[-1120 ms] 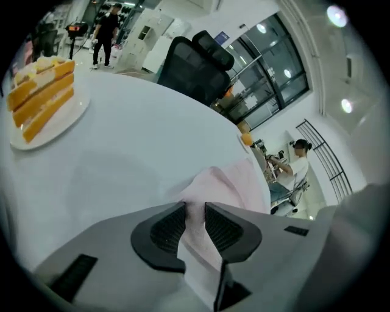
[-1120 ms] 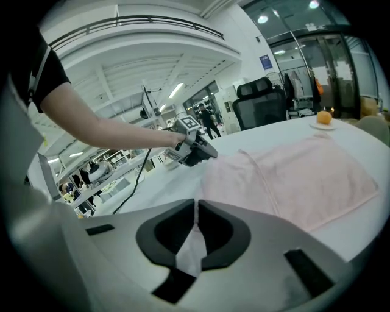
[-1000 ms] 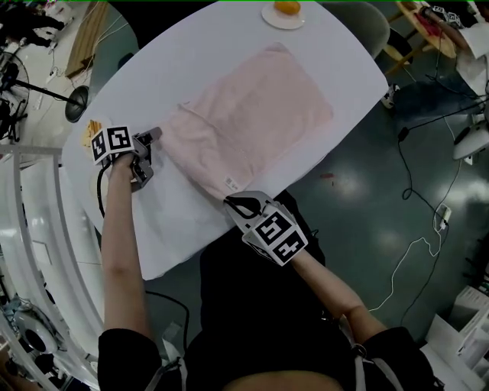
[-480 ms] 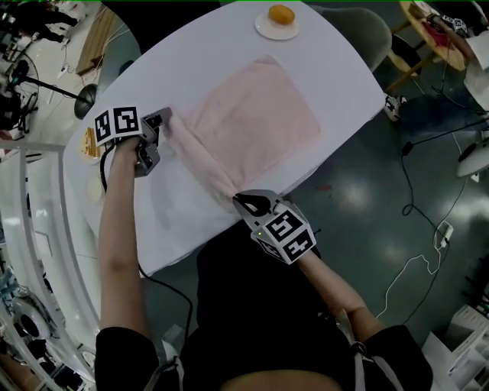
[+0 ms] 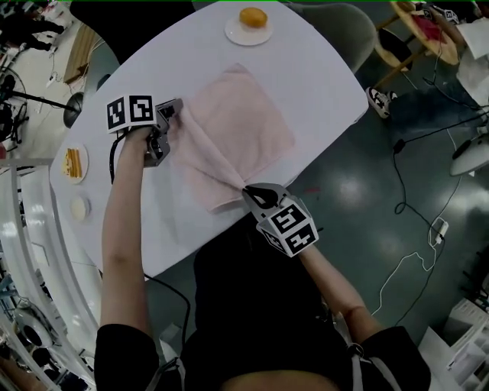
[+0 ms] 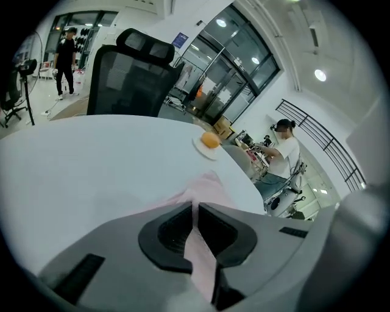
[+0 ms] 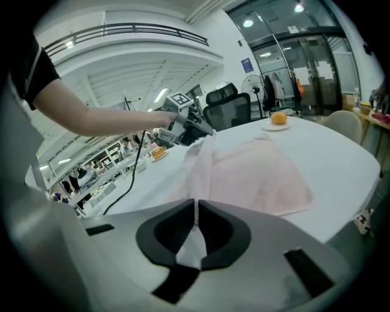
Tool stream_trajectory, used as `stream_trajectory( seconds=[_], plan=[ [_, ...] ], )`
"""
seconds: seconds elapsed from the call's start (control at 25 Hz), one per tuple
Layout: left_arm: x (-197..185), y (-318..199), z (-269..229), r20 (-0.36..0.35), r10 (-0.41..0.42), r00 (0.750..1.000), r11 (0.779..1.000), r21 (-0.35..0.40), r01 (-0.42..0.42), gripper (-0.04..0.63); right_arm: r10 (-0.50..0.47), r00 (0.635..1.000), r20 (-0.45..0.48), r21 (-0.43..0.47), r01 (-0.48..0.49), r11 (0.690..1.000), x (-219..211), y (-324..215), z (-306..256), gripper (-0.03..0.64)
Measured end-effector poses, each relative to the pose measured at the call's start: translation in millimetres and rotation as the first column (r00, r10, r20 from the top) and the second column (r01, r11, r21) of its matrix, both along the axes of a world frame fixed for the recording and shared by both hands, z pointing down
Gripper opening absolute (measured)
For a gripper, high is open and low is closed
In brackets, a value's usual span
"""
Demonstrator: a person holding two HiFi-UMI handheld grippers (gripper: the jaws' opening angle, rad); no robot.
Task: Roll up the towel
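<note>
A pale pink towel (image 5: 243,126) lies on the white table (image 5: 321,72). Its near edge is lifted and stretched taut between my two grippers, doubled over the rest of the cloth. My left gripper (image 5: 174,108) is shut on one corner of the towel (image 6: 204,186); its jaws have just been closing with the cloth pinched between them. My right gripper (image 5: 257,194) is shut on the other corner at the table's near side. In the right gripper view the towel (image 7: 262,177) runs from the right gripper (image 7: 195,210) up to the left gripper (image 7: 186,127).
A white plate with an orange (image 5: 252,17) stands at the table's far end. Left of my left arm sit a plate of food (image 5: 72,162) and a small dish (image 5: 79,206). A black office chair (image 6: 131,67) stands beyond the table. People stand in the background.
Both grippers have carried the towel's near edge away from me across the table, and the cloth now lies folded over itself. The left gripper's jaws have closed tighter on the corner.
</note>
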State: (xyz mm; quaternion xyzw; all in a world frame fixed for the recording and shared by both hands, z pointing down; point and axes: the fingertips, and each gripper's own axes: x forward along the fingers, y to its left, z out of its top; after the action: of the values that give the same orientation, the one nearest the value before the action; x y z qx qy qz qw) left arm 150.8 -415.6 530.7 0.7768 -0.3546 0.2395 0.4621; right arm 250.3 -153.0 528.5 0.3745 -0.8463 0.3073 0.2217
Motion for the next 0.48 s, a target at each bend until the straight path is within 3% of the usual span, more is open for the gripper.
stream_trajectory(
  seconds=[0.48],
  plan=[
    [17,-44,48,0.155,-0.066,0.986,0.997,0.049,0.059,0.034,0.057,0.995,-0.084,-0.054,-0.062,0.997,40,-53,50,0.025]
  ],
)
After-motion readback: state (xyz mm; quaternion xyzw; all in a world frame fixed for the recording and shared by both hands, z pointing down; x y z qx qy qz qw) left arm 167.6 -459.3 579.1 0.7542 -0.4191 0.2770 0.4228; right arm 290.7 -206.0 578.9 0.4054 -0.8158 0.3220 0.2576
